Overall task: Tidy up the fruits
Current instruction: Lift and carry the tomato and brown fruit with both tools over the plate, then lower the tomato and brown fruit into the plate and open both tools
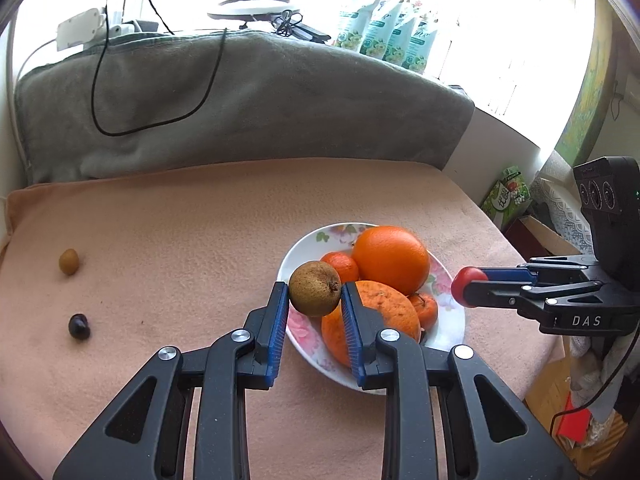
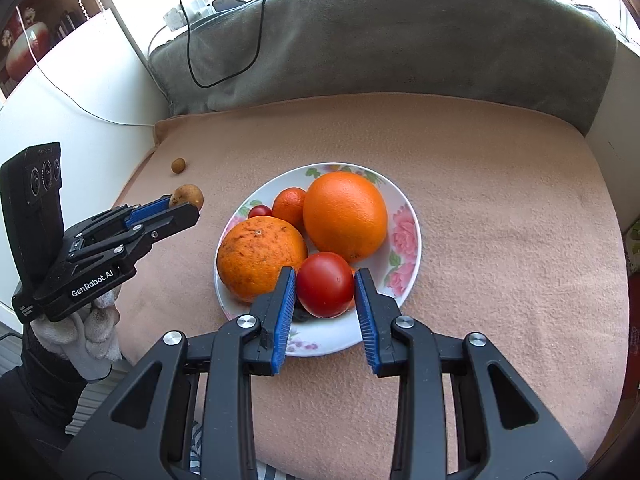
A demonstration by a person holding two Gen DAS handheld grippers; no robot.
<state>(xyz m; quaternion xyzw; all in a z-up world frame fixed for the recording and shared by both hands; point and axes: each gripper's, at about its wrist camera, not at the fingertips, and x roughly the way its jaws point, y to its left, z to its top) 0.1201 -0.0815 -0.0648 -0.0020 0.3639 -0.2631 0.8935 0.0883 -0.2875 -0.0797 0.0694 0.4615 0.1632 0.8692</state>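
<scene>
- Holding a rough brown fruit (image 1: 315,289) in my left gripper (image 1: 315,300), I have the blue pads (image 1: 280,332) pressed on both its sides, the jaws only as far apart as the fruit is thick.
- In the left wrist view that fruit hangs over the near-left rim of the flowered plate (image 1: 296,256), clear of the cloth.
- My right gripper (image 2: 325,292) grips a red tomato (image 2: 325,285) the same way, jaws narrowed onto it, pads touching left and right.
- The tomato sits above the near part of the plate (image 2: 408,216), in front of the two big oranges.
- On the plate lie a large smooth orange (image 2: 345,214), a speckled orange (image 2: 260,258) beside it on the left, a small tangerine (image 2: 290,206) behind them and a tiny red fruit (image 2: 260,211) at the tangerine's left.
- From the left wrist view I can make out a second small tangerine (image 1: 426,308) tucked at the right of the speckled orange.
- Well apart from the plate, on the peach blanket (image 1: 180,220), rest a small tan fruit (image 1: 69,262) and a dark round fruit (image 1: 79,326), the dark one nearer to me.
- A grey blanket (image 1: 240,96) with a black cable (image 1: 104,120) draped on it is bunched along the far edge.
- My gloved left hand (image 2: 92,332) shows under the left gripper's body.
</scene>
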